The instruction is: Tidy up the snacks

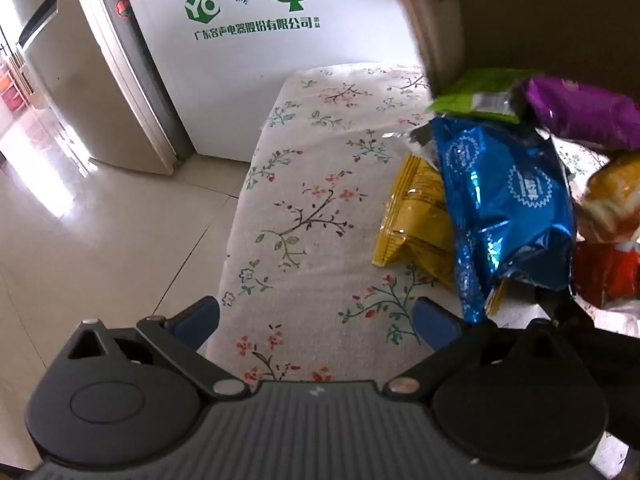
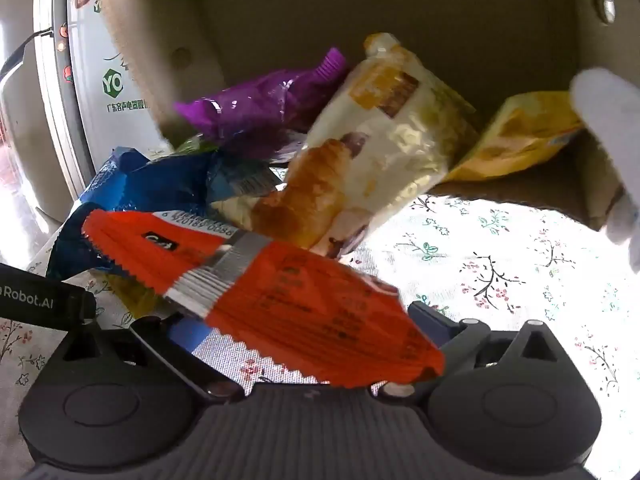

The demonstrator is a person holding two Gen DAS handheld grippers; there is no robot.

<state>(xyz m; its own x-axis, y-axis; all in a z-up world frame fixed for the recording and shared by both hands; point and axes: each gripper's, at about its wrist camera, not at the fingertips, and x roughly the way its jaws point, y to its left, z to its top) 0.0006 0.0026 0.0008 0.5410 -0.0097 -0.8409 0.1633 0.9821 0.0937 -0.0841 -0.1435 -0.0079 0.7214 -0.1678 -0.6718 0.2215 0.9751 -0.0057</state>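
Observation:
A pile of snack packets lies on the floral tablecloth (image 1: 304,208) at the mouth of a tipped cardboard box (image 2: 360,4). In the left wrist view I see a blue packet (image 1: 504,200) over a yellow one (image 1: 416,216), with green (image 1: 476,96) and purple (image 1: 584,112) packets behind. My left gripper (image 1: 318,322) is open over bare cloth, left of the pile. My right gripper (image 2: 310,326) is open; a blurred orange packet (image 2: 280,300) lies across the gap between its fingers, unpinched. Behind it are a croissant packet (image 2: 380,140), a purple packet (image 2: 260,108) and a blue one (image 2: 160,184).
A white-gloved hand (image 2: 612,152) is at the box's right side, by a yellow packet (image 2: 520,140) inside it. A white appliance with green printing (image 1: 260,60) and a silver fridge (image 1: 80,80) stand past the table's far end. Tiled floor (image 1: 100,232) lies left of the table edge.

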